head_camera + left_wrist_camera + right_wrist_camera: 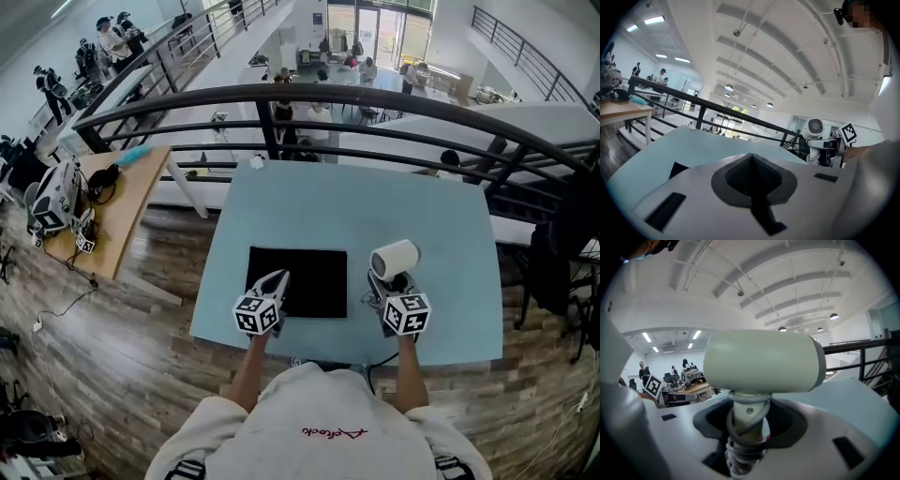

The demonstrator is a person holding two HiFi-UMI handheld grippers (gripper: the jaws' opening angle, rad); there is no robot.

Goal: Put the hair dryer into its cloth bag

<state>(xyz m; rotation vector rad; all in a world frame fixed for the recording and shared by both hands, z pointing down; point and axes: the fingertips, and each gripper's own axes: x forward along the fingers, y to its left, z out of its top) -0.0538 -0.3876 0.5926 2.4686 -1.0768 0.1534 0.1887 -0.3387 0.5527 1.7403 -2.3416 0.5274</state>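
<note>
Red script [335, 433] on shirt [272, 412], unreadable, no other text

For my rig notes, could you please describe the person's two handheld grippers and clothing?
The left gripper and right gripper are alike: light grey bodies, dark textured jaw pads, each bearing a white cube with black square markers. The person wears a cream top with red script.

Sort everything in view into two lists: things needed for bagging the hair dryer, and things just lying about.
Job: hair dryer, held in the right gripper; black bag, flat on the blue table; left gripper, shut, by the bag.

Lying about: wooden side table with a white device and a teal item; railing.
</note>
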